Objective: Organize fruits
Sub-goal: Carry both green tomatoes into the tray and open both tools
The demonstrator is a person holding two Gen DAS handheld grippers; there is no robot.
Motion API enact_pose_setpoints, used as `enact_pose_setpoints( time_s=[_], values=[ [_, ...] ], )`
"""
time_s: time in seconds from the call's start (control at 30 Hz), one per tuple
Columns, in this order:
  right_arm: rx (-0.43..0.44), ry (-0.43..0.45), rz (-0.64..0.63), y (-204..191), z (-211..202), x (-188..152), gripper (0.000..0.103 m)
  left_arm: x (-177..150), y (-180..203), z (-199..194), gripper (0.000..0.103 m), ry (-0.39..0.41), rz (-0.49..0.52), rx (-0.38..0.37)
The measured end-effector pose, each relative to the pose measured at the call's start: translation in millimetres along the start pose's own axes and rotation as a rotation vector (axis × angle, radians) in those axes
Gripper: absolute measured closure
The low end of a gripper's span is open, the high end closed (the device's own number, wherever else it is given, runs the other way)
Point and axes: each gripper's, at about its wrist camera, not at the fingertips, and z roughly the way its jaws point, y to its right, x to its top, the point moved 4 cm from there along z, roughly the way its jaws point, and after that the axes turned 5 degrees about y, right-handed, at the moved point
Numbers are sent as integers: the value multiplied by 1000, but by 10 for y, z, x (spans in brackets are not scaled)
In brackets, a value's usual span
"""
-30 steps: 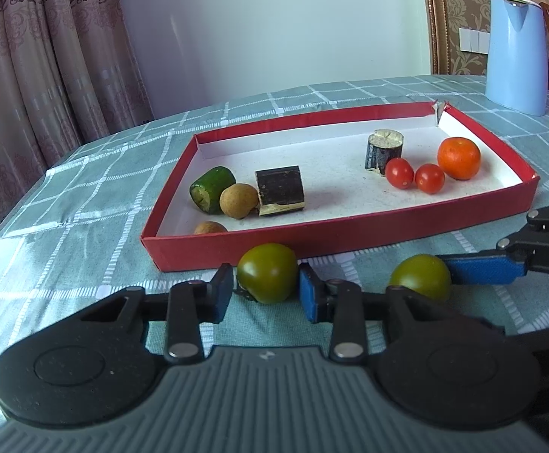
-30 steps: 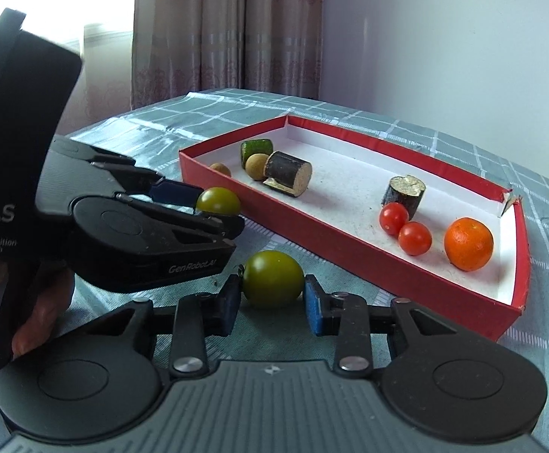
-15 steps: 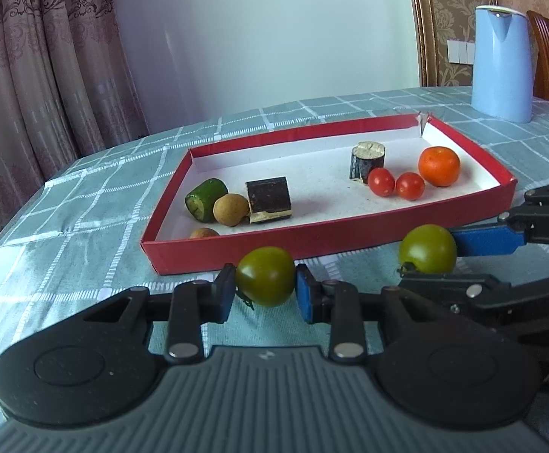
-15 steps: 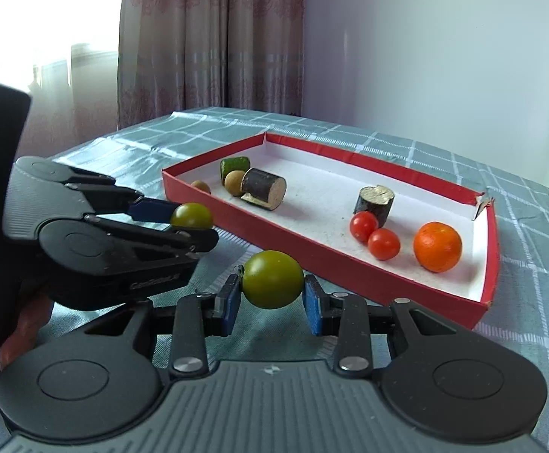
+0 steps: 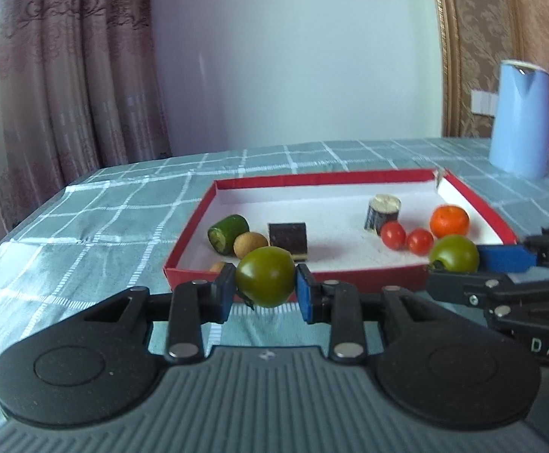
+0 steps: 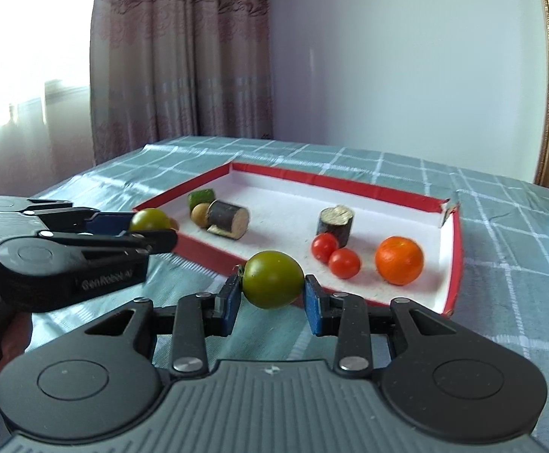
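A small brown fruit (image 5: 218, 266) at the lower left of the red tray (image 5: 495, 222) shows only as a sliver behind the left gripper's (image 5: 266, 287) finger in the left wrist view, and the near wall of the tray is partly covered there by both tools. At the far right of that frame the right gripper (image 5: 454, 264) is cut off by the edge, with only the letters "DAS" readable on its body. In the right wrist view a hand (image 6: 10, 343) at the lower left edge is mostly hidden behind the left tool. The left gripper's blue fingers (image 5: 306, 292) stand a fruit's width apart, clamped on a green tomato (image 5: 266, 281) at centre frame, just in front of the tray's near wall. The right gripper's fingers (image 6: 314, 311) likewise pinch a second green tomato (image 6: 273, 279) at the centre of its own view, over the checked cloth of the bench (image 6: 520, 275) and near the tray's front edge. Inside the tray, at left, lie a green cucumber piece (image 5: 227, 233), a brown longan (image 5: 250, 244) and a dark sugarcane chunk (image 5: 287, 237); at right, a second sugarcane chunk (image 5: 383, 211) stands upright, touching two red cherry tomatoes (image 5: 406, 238), beside an orange (image 5: 449, 221). A blue kettle (image 5: 520, 117) stands at the upper right.
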Motion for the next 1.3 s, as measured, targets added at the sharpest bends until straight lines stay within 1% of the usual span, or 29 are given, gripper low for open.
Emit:
enact_pose_setpoints(
  time_s=[0.1, 0.23, 0.43, 0.57, 0.73, 1.07, 1.17, 1.3],
  values=[
    [-16, 13, 4, 29, -6, 11, 69, 42, -17, 30, 73, -4, -32, 16],
    [-37, 14, 22, 79, 27, 34, 69, 74, 26, 115, 73, -27, -27, 38],
    [-81, 26, 15, 161, 123, 129, 69, 181, 145, 294, 72, -53, -21, 37],
    [-95, 8, 14, 239, 257, 177, 69, 247, 237, 475, 72, -71, -14, 55],
    [-135, 1, 9, 323, 435, 258, 69, 318, 317, 689, 72, -80, -13, 78],
    [-180, -54, 19, 421, 832, 319, 69, 459, 322, 1019, 72, -75, -29, 128],
    [-196, -57, 9, 429, 900, 339, 69, 485, 334, 1109, 72, -76, -18, 143],
    [-205, -56, 13, 450, 1006, 386, 69, 514, 312, 1223, 72, -85, -30, 155]
  ],
)
